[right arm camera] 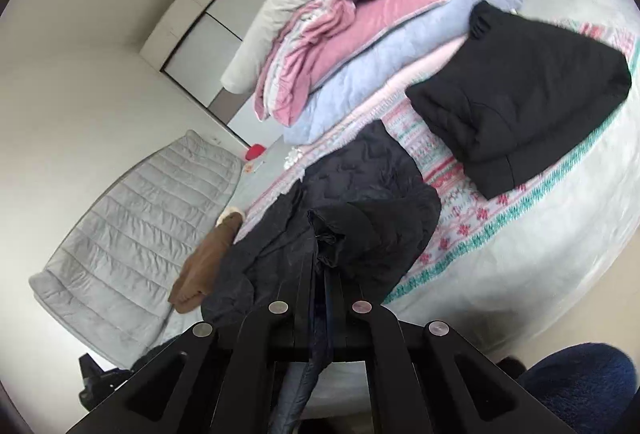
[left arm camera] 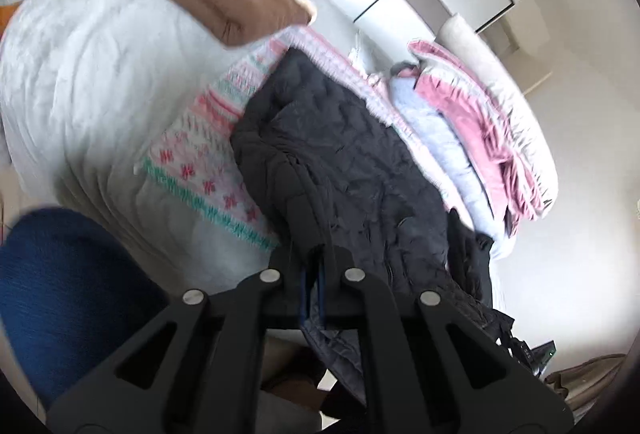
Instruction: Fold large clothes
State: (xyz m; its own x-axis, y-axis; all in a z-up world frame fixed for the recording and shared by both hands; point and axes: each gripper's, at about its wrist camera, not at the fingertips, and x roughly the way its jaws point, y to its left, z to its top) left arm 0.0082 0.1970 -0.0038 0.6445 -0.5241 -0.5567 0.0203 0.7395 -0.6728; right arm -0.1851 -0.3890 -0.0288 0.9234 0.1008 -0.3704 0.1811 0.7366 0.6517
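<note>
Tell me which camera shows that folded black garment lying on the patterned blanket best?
The right wrist view: the folded black garment lies whole and unobstructed on the patterned blanket. The left wrist view does not show it; there the dark quilted jacket fills the middle.

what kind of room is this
Most likely a bedroom in a home. A bed with a pale cover takes up most of the view, folded quilts are stacked near its pillow, and a wardrobe with tall flat doors stands against the wall.
</note>
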